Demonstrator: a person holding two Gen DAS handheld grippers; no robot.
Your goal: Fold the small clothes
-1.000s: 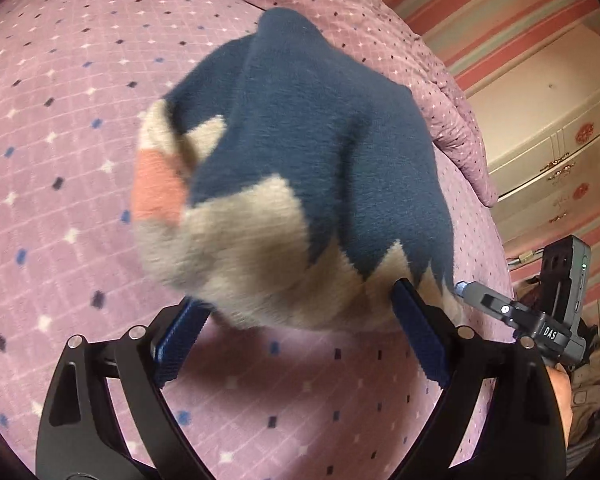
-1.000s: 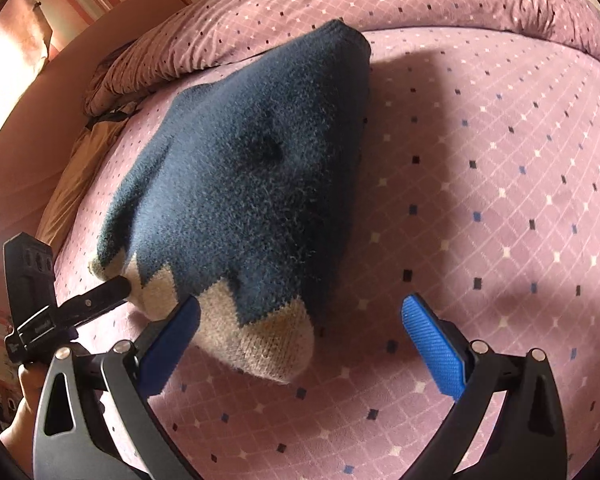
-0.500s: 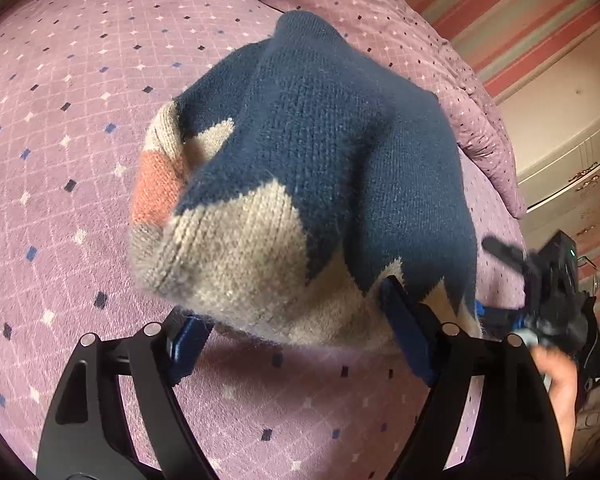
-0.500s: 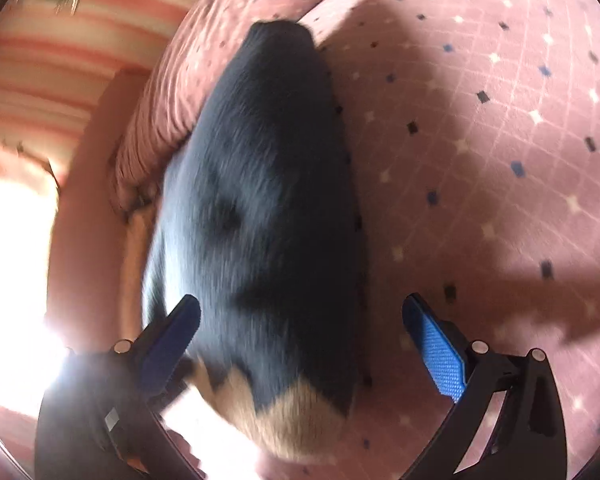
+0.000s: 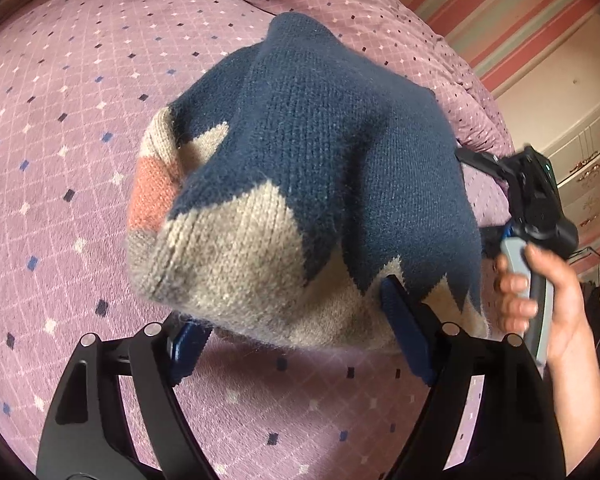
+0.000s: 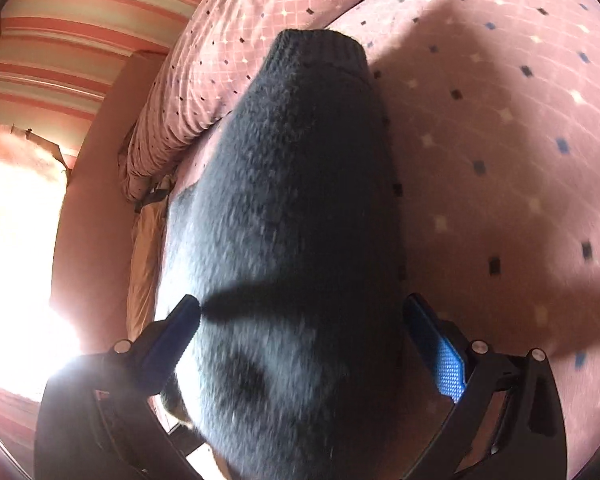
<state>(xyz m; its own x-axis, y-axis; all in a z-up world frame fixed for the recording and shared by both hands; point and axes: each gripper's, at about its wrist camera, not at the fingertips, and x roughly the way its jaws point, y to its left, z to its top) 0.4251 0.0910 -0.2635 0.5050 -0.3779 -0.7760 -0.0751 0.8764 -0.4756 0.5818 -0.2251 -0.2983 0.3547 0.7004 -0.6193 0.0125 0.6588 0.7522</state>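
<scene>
One knitted garment (image 5: 300,184) lies on the bed (image 5: 60,160), filling the centre of the left wrist view: navy blue with a beige zigzag band and a single salmon patch at its left side. No label or writing can be read on it.

Two claws show. The left claw (image 5: 296,336) sits at the bottom of its own frame with its blue pads set fairly wide; the beige hem bulges between them and covers part of the left pad, and the right pad lies against the fabric. Whether the pads truly press on the knit cannot be told.

In the right wrist view the garment (image 6: 292,208) runs from the top centre down to the bottom of the frame, dark and blurred. The right claw (image 6: 300,320) stands wide, straddling the garment, one pad at each side of it; whether they touch the knit cannot be told.

At the right edge of the left view one hand (image 5: 540,300) grips the right claw's handle. A cream dresser (image 5: 572,100) stands at the upper right against a striped wall (image 5: 480,8).
</scene>
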